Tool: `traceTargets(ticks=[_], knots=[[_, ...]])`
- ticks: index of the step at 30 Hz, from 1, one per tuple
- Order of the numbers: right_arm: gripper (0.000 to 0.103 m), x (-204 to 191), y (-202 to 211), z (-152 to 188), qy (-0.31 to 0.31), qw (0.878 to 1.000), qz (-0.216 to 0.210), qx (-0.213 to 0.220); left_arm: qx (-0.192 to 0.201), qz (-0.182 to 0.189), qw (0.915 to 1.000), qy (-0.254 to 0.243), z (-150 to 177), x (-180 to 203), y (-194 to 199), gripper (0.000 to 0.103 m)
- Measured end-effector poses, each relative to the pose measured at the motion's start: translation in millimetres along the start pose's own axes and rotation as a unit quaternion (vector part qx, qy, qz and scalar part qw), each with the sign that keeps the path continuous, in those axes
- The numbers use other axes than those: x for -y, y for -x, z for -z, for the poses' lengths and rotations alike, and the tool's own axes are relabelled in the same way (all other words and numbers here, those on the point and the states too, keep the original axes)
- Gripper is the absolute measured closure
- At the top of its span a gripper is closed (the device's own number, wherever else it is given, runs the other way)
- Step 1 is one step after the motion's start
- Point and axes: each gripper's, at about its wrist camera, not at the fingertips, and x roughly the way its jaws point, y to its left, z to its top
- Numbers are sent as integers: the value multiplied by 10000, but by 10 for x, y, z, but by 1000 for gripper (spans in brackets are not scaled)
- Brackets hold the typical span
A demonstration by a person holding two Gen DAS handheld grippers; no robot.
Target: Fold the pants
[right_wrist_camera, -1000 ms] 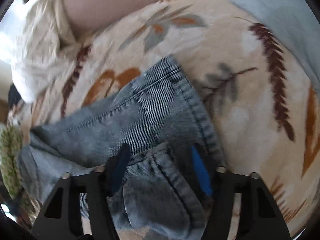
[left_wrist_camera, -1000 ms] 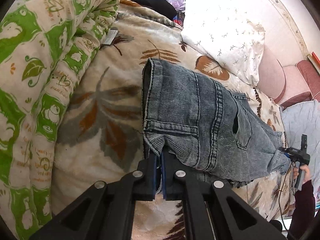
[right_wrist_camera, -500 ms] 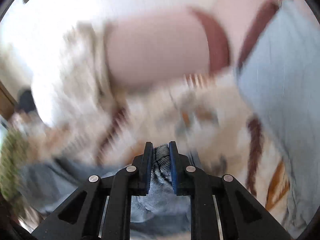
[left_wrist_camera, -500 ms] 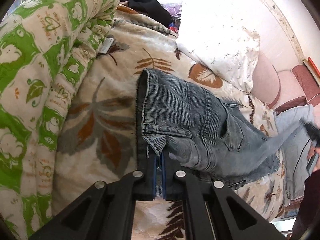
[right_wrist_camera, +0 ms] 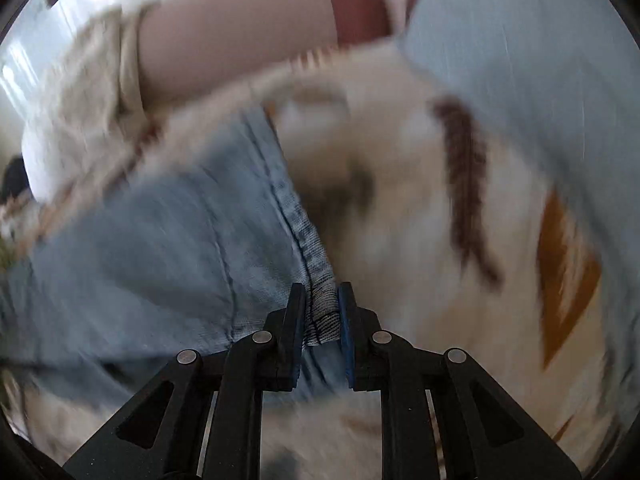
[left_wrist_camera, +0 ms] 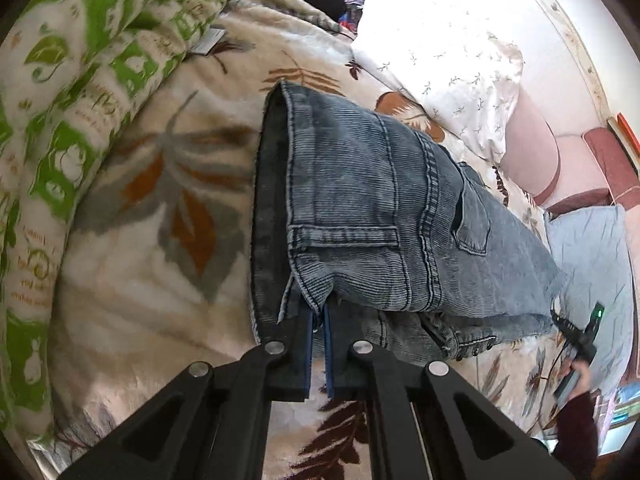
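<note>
Grey-blue denim pants (left_wrist_camera: 372, 208) lie on a leaf-print blanket (left_wrist_camera: 160, 248), waistband at the left, legs running right. My left gripper (left_wrist_camera: 318, 316) is shut on the waistband corner near the belt loop. In the right wrist view my right gripper (right_wrist_camera: 322, 300) is shut on the leg hem of the pants (right_wrist_camera: 168, 240); this view is blurred by motion. The right gripper also shows far right in the left wrist view (left_wrist_camera: 576, 336), at the hem end.
A green-and-white quilt (left_wrist_camera: 64, 100) is piled along the left. A white pillow (left_wrist_camera: 452, 72) and pink cushions (left_wrist_camera: 560, 160) lie at the back right. A pale blue cloth (left_wrist_camera: 592, 264) lies at the right, also in the right wrist view (right_wrist_camera: 540, 60).
My right gripper closed on the leg hem, lifted it and pulled the leg out straight to the right. My left gripper stayed shut on the waistband.
</note>
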Motion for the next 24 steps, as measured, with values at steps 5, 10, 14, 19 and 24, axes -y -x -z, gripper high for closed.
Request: traceTargets(ticks=[5, 10, 14, 19, 24], knots=[[88, 75, 226, 48, -452, 9979, -387, 274, 146, -50, 9999, -71, -35, 59, 127, 96], [88, -8, 694, -76, -523, 9930, -705, 785, 492, 58, 9988, -27, -146, 37, 401, 96], [88, -19, 811, 24, -650, 9892, -939, 922, 592, 49, 9982, 29, -128, -95, 517, 95], [83, 18, 284, 254, -551, 9964, -536, -351, -170, -527, 9983, 168, 47, -283, 104, 95], [69, 165, 429, 197, -969, 9923, -644, -425, 424, -908, 9948, -168, 135, -148, 438, 95]])
